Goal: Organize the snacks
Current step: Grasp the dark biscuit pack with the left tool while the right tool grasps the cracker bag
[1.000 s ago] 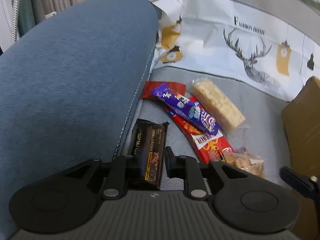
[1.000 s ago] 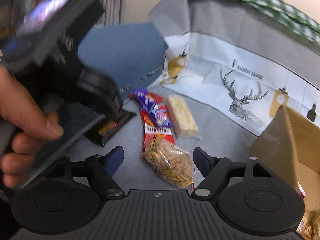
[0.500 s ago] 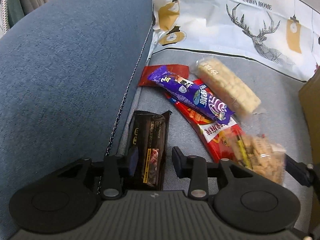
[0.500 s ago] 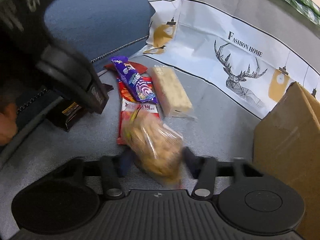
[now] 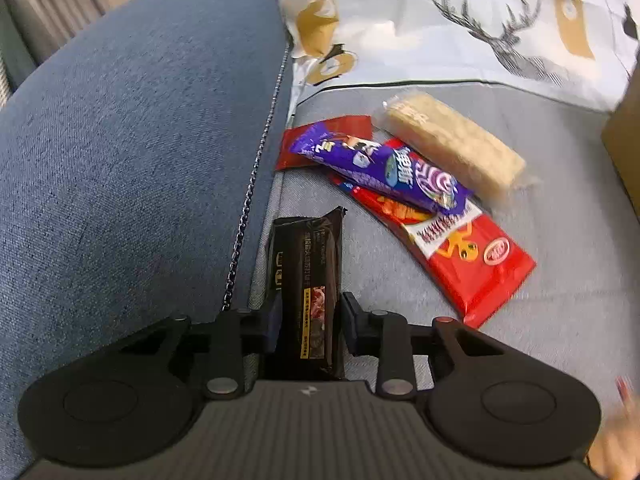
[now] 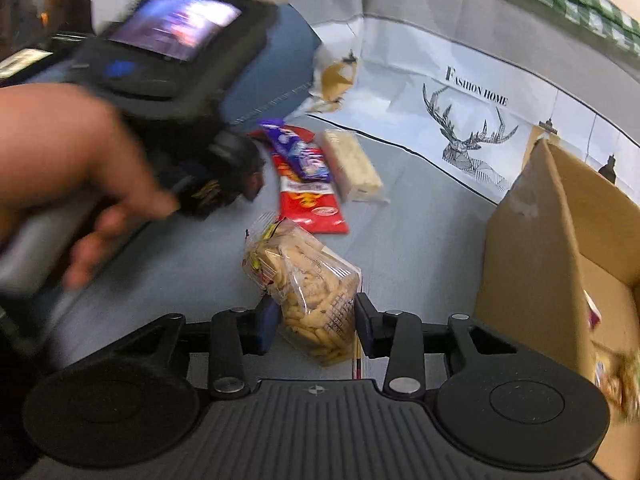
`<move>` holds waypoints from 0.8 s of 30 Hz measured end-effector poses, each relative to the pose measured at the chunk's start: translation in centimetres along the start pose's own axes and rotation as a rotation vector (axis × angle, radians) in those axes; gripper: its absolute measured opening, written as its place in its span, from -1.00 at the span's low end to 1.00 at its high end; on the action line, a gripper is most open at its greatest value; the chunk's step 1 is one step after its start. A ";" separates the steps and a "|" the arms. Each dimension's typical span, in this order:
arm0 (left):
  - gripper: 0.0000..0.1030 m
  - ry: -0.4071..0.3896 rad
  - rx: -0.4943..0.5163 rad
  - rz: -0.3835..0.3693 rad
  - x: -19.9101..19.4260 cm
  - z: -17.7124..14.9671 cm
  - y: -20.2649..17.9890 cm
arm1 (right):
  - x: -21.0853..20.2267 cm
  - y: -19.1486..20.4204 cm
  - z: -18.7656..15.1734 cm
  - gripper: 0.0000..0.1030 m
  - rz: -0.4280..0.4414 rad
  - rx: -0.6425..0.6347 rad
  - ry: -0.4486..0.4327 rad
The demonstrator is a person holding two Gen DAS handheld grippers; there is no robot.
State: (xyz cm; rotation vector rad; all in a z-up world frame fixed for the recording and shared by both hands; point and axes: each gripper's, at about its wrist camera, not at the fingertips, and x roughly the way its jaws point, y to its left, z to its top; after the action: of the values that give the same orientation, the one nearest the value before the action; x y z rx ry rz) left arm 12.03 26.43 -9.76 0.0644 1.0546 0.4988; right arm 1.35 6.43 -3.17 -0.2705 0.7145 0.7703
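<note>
My left gripper (image 5: 307, 322) is shut on a black snack bar (image 5: 306, 276) that lies on the grey sofa seat beside the blue armrest (image 5: 132, 152). My right gripper (image 6: 316, 326) is shut on a clear bag of small biscuits (image 6: 304, 284) and holds it above the seat. A purple bar (image 5: 380, 168), a red packet (image 5: 452, 248) and a pale wafer pack (image 5: 452, 144) lie together on the seat; they also show in the right wrist view, the purple bar (image 6: 296, 150), the red packet (image 6: 310, 204) and the wafer pack (image 6: 352, 164).
An open cardboard box (image 6: 552, 248) stands at the right with some packets inside. A printed cloth with a deer (image 6: 472, 132) covers the sofa back. The person's left hand (image 6: 76, 160) and the left gripper body fill the left of the right wrist view.
The left jaws closed onto the black bar. The right gripper closed on the biscuit bag and lifted it off the red packet, toward the box.
</note>
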 end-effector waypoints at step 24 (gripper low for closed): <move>-0.44 -0.054 -0.068 -0.132 -3.3 -1.6 2.1 | -2.3 1.4 -4.7 -0.16 -0.055 -0.075 -0.032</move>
State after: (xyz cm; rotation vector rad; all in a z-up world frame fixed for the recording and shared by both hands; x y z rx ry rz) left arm 8.62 26.63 -7.25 -0.0518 0.9812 0.4107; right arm -3.11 3.97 -5.00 -0.3436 0.6465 0.7479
